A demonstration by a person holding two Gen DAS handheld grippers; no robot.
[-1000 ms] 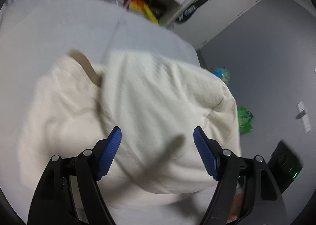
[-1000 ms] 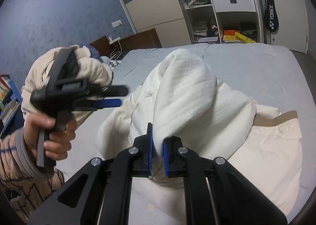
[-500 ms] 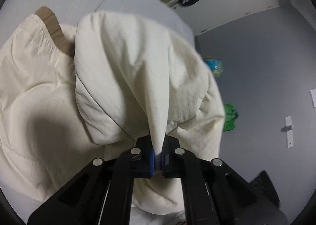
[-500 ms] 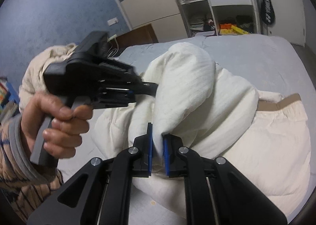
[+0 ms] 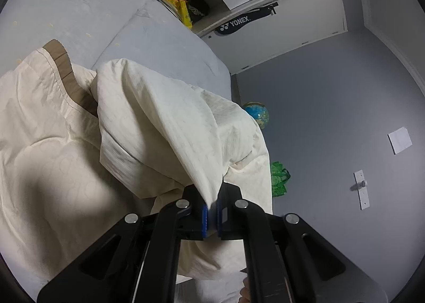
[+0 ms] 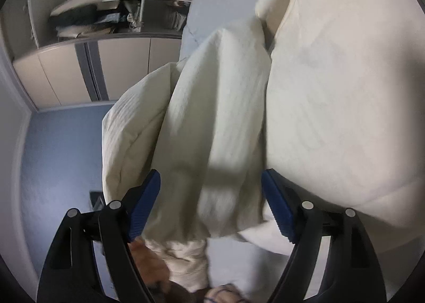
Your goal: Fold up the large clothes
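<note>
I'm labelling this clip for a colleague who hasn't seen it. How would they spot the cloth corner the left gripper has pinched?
Start at the grey-blue bed, where a cream quilted garment lies spread. One fold rises from it in a taut peak down to the left gripper. Unlike the slack fabric around it, this corner is clamped between blue pads.

Your room light is dim and cool, perhaps from overhead. Soft shadows pool on the cream quilt (image 5: 66, 175). Your right wrist view smears with motion blur; both fisheye views bend and darken toward the edges.
</note>
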